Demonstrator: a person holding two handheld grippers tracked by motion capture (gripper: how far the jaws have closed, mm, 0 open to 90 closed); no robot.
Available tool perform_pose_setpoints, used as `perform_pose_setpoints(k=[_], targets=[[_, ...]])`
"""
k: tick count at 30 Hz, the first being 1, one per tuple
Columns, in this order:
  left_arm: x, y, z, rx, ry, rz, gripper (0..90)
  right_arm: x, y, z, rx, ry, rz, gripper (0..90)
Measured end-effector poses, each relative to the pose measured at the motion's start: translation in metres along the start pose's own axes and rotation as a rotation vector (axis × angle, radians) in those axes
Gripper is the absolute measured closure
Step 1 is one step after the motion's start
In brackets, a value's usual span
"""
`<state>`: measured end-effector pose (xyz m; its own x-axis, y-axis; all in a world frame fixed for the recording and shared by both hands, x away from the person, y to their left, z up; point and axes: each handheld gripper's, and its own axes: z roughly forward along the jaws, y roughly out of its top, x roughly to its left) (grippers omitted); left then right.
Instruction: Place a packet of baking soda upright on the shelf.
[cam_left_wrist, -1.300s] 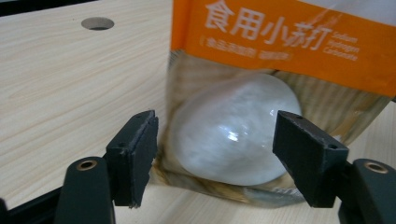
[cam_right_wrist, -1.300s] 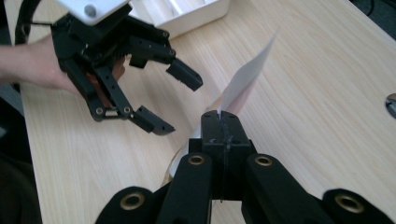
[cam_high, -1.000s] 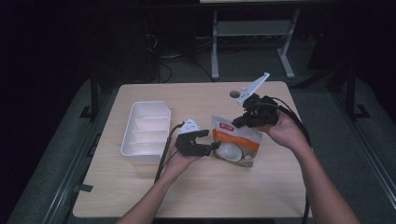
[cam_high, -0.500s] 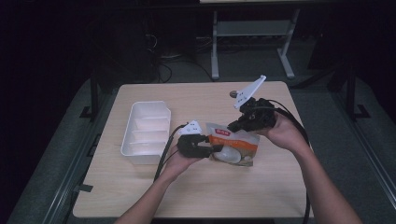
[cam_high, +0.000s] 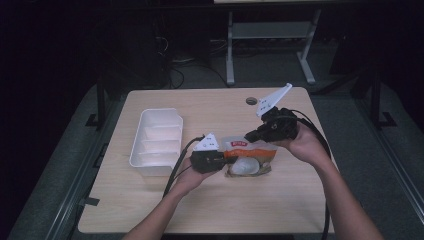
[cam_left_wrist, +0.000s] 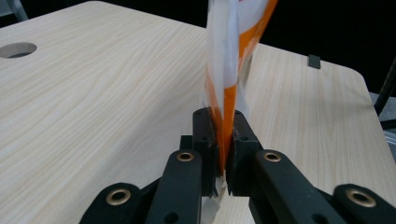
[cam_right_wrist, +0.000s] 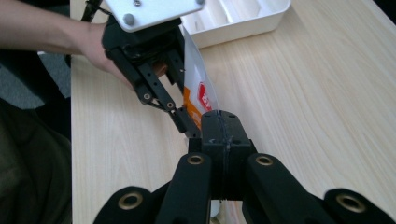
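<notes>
Pinching opposite edges of the orange-and-white plastic pouch (cam_high: 248, 156), the two grippers hold it taut just above the middle of the wooden table (cam_high: 210, 210), probably to pull its seal apart. The left gripper (cam_left_wrist: 223, 140) has just been closing and now clamps the thin crinkled film between its flat black pads. The right gripper (cam_right_wrist: 219, 128) is clamped on the pouch's top edge. The white, smooth-walled compartment tray (cam_high: 156, 141) waits nearby, likely for the contents.
</notes>
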<state>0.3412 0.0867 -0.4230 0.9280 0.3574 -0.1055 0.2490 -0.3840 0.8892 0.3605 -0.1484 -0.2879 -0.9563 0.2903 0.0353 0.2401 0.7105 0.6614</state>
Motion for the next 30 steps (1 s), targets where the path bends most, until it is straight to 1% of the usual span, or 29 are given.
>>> perform_pose_setpoints(k=[1,3,5,6,7,9,10,12,13,14,15,16,18,19,26,28,30], targets=[[-0.001,0.0,0.001,0.0,0.002,0.003,84.9,-0.001,-0.002,-0.001,-0.004,0.004,0.011,89.3],[-0.001,0.0,0.002,0.006,0.006,0.003,85.5,-0.002,-0.007,-0.002,-0.017,-0.008,0.015,80.8],[0.001,-0.001,0.002,0.005,0.008,-0.007,85.7,-0.003,-0.01,-0.003,-0.022,-0.026,0.029,70.7],[0.002,-0.002,0.001,0.0,0.006,-0.016,85.8,-0.003,-0.013,-0.004,-0.032,-0.032,0.035,68.7],[0.002,-0.003,0.001,-0.002,0.006,-0.022,85.8,-0.004,-0.016,-0.006,-0.043,-0.022,0.043,64.6],[0.002,-0.002,0.001,0.001,0.009,-0.02,85.8,-0.006,-0.023,-0.008,-0.072,-0.045,0.063,54.9],[0.001,-0.002,0.001,0.0,0.01,-0.019,85.8,-0.007,-0.026,-0.009,-0.08,-0.048,0.066,53.4],[0.002,-0.002,0.001,-0.002,0.011,-0.023,85.8,-0.009,-0.035,-0.011,-0.099,-0.053,0.085,46.4],[0.002,-0.002,0.001,0.0,0.011,-0.024,85.8,-0.01,-0.038,-0.011,-0.105,-0.054,0.095,44.6],[0.002,-0.002,0.001,-0.001,0.012,-0.028,85.7,-0.011,-0.045,-0.013,-0.12,-0.057,0.112,41.4],[0.002,-0.002,0.001,-0.001,0.011,-0.027,85.7,-0.011,-0.045,-0.013,-0.12,-0.057,0.112,41.4],[0.003,-0.002,0.001,0.001,0.012,-0.028,85.7,-0.011,-0.049,-0.014,-0.128,-0.061,0.123,40.8],[0.003,-0.002,0.001,-0.001,0.012,-0.031,85.7,-0.011,-0.061,-0.018,-0.16,-0.068,0.145,37.6],[0.003,-0.002,0.002,-0.002,0.012,-0.033,85.7,-0.011,-0.061,-0.018,-0.16,-0.068,0.145,37.6],[0.003,-0.002,0.002,-0.001,0.016,-0.034,85.6,-0.011,-0.084,-0.019,-0.2,-0.06,0.181,33.6],[0.003,-0.002,0.002,0.0,0.017,-0.035,85.6,-0.01,-0.09,-0.017,-0.193,-0.059,0.189,31.8],[0.003,-0.002,0.002,0.001,0.019,-0.035,85.5,-0.01,-0.093,-0.016,-0.192,-0.061,0.191,30.9]])
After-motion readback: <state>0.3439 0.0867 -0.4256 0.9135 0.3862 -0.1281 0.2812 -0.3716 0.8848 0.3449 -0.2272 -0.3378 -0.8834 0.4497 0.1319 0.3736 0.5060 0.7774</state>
